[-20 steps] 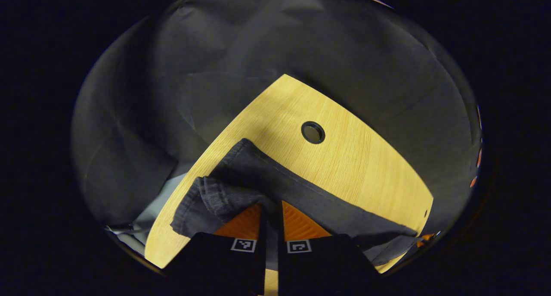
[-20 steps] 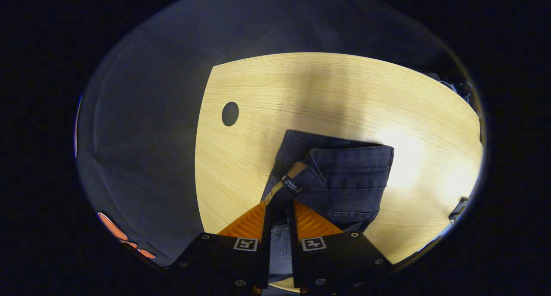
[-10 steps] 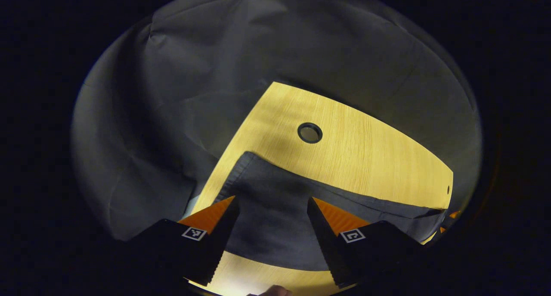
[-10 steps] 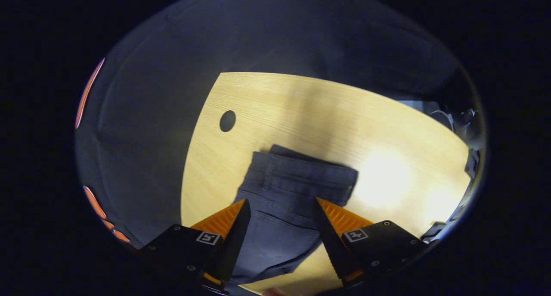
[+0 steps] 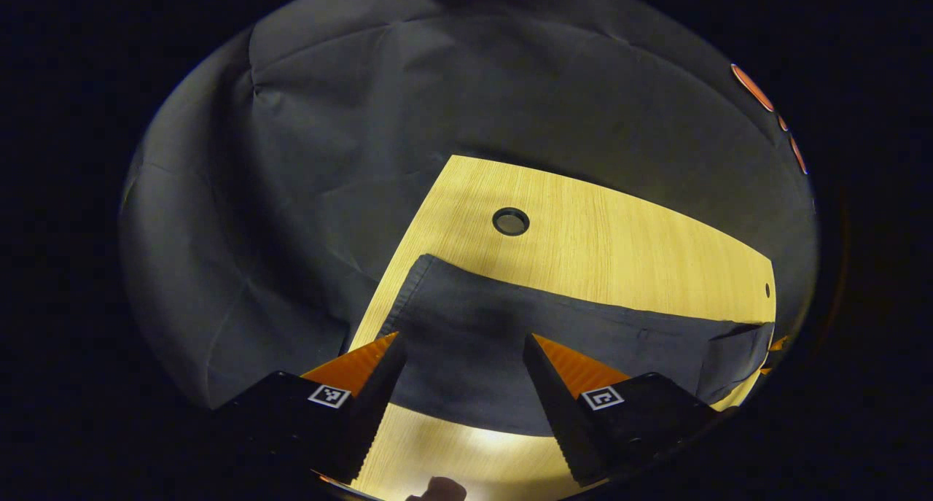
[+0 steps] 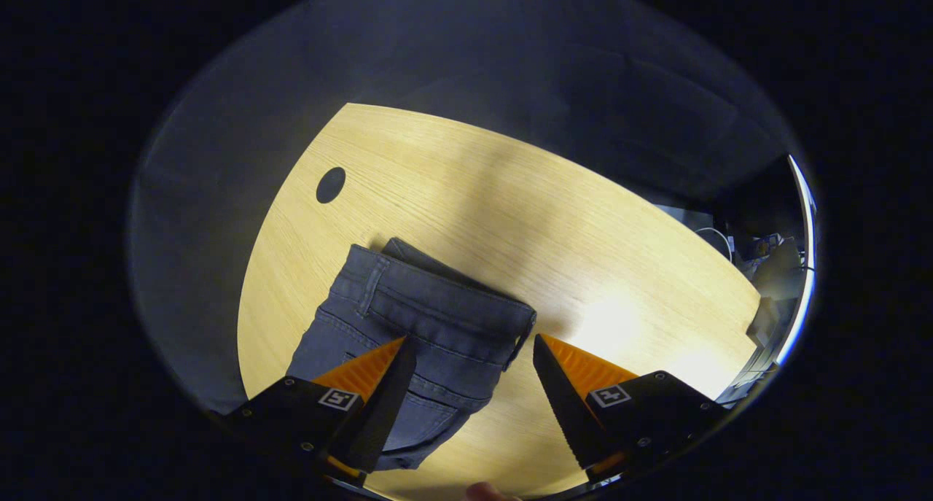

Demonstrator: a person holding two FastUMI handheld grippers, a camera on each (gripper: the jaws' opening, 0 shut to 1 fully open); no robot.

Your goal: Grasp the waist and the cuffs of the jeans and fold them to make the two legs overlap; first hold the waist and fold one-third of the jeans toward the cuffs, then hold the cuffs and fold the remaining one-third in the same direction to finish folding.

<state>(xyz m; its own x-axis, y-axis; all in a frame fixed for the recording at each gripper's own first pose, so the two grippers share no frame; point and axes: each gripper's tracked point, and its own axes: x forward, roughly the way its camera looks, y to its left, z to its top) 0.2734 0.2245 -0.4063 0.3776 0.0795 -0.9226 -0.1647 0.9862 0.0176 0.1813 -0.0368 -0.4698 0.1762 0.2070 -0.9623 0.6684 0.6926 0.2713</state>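
Note:
The dark jeans lie flat on the wooden table, one leg over the other, stretching from the cuff end at the table's left edge off to the right. My left gripper hovers open above the leg near the cuffs, touching nothing. In the right gripper view the waistband end of the jeans lies flat on the table, belt loops and a back pocket showing. My right gripper is open over the waistband's right corner, with its fingers apart from the cloth.
A round cable hole sits in the tabletop beyond the cuffs, seen too as the cable hole in the right gripper view. The table's edge runs close to the cuffs. Cluttered gear lies past the far right edge. A fingertip shows at the bottom.
One second ago both grippers were shut on the jeans, left on the cuffs and right on the waist. Both have let go, opened and pulled back; the jeans now lie flat.

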